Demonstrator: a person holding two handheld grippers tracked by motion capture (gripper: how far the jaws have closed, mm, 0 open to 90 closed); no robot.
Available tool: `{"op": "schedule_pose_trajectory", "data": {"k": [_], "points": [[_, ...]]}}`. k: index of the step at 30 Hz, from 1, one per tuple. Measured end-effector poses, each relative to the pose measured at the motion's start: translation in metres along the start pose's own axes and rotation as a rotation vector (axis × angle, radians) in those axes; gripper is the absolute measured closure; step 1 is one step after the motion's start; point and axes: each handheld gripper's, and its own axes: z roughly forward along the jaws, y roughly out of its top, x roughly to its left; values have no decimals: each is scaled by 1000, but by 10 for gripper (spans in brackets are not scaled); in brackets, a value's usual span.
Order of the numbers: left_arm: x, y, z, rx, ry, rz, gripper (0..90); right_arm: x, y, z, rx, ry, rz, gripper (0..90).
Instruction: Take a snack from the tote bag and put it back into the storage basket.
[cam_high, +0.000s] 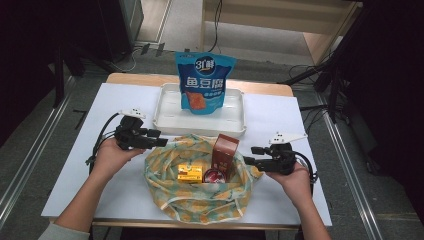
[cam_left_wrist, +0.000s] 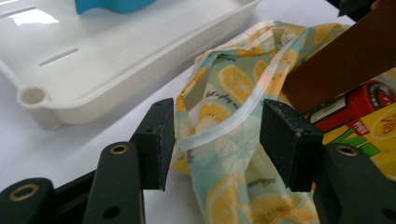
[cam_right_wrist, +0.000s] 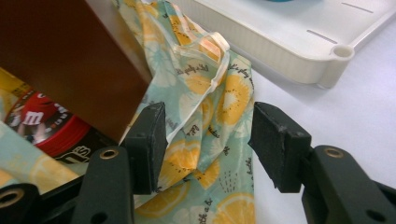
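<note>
A lemon-print cloth bag (cam_high: 200, 200) lies open on the white table. Inside it are a brown box (cam_high: 225, 150) standing upright, a yellow box (cam_high: 190, 173) and a red tin (cam_high: 215, 176). My left gripper (cam_high: 161, 138) sits at the bag's left rim. In the left gripper view its jaws (cam_left_wrist: 217, 135) stand apart with the bag's hem (cam_left_wrist: 233, 121) between them, and the pads do not press it. My right gripper (cam_high: 250, 155) is at the bag's right rim. In the right gripper view its jaws (cam_right_wrist: 208, 140) straddle a fold of the bag (cam_right_wrist: 205, 93) beside the brown box (cam_right_wrist: 70, 56), with a gap left.
A white tray (cam_high: 200, 127) sits just behind the bag, holding an upright blue snack pouch (cam_high: 204, 82). The tray's corner lies close to both grippers (cam_left_wrist: 32, 98) (cam_right_wrist: 343, 51). Bare table lies to the left and right of the bag. The floor beyond holds cables and stands.
</note>
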Motion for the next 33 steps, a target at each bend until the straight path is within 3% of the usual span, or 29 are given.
{"op": "schedule_pose_trajectory", "data": {"k": [12,20,33], "points": [[4,0,-5,-28,-19,-19,450,8,10,-15,1,13,-8,461],[4,-1,-5,-34,-35,-16,436,21,16,-33,-17,27,-27,453],[5,-1,-5,-35,-41,-17,422,37,22,-32,-13,60,-74,387]]}}
